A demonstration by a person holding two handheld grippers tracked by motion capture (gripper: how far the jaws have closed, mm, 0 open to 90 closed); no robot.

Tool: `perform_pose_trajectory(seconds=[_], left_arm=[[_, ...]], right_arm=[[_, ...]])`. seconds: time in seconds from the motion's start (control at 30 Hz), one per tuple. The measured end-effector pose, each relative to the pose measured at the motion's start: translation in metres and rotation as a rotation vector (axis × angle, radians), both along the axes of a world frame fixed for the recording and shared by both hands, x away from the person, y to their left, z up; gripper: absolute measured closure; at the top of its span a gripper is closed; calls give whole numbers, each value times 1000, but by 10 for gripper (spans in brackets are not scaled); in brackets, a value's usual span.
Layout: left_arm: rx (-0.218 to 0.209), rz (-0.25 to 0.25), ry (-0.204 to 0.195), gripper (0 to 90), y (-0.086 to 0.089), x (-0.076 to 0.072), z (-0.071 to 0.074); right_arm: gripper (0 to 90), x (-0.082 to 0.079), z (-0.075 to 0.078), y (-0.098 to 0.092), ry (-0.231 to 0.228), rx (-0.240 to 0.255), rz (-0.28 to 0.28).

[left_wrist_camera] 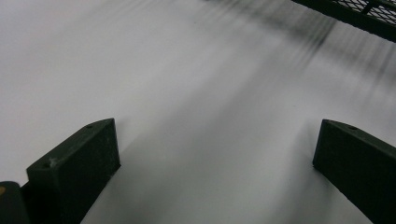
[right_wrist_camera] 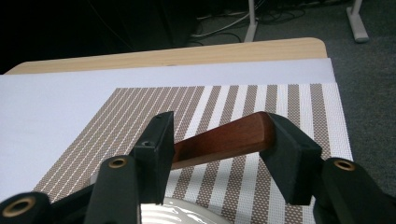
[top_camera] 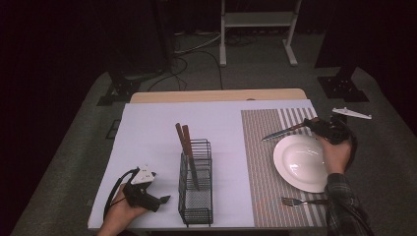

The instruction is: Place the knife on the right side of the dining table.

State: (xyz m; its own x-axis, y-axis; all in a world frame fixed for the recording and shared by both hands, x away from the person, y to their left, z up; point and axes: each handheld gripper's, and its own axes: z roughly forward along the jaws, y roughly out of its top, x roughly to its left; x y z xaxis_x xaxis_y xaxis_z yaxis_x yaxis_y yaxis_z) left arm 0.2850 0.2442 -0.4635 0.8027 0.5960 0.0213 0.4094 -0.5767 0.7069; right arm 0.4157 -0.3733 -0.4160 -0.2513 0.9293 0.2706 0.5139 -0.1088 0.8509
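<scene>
The right tongs (top_camera: 314, 124) sit at the far right of the bench (top_camera: 216, 95), just beyond the white plate (top_camera: 301, 162), over the striped placemat (top_camera: 260, 162). Between their jaws lies the wooden handle of a knife (top_camera: 282, 132); its blade points left across the placemat, past the plate's far rim. In the right gripper view the handle (right_wrist_camera: 224, 140) crosses the gap at a slant, its butt end against the right-hand jaw and its other end hidden behind the left-hand jaw. The jaws stand partly apart, and I cannot tell whether they press on the handle or merely flank it.

The left tongs (top_camera: 164, 199) rest near the bench's front left corner on the white sheet (top_camera: 147, 132), jaws spread wide with nothing between them, beside the black wire caddy (top_camera: 195, 184). A fork (top_camera: 295, 201) lies on the placemat at the plate's near side.
</scene>
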Motion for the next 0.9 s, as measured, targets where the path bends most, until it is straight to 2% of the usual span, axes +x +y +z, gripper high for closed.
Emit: perform_pose_trajectory(seconds=[0.37, 0.9], left_arm=[[0, 0, 0, 0, 0, 0, 0], [0, 0, 0, 0, 0, 0, 0]], right_arm=[[385, 3, -8, -1, 39, 8, -17], [343, 7, -16, -1, 102, -23, -30]])
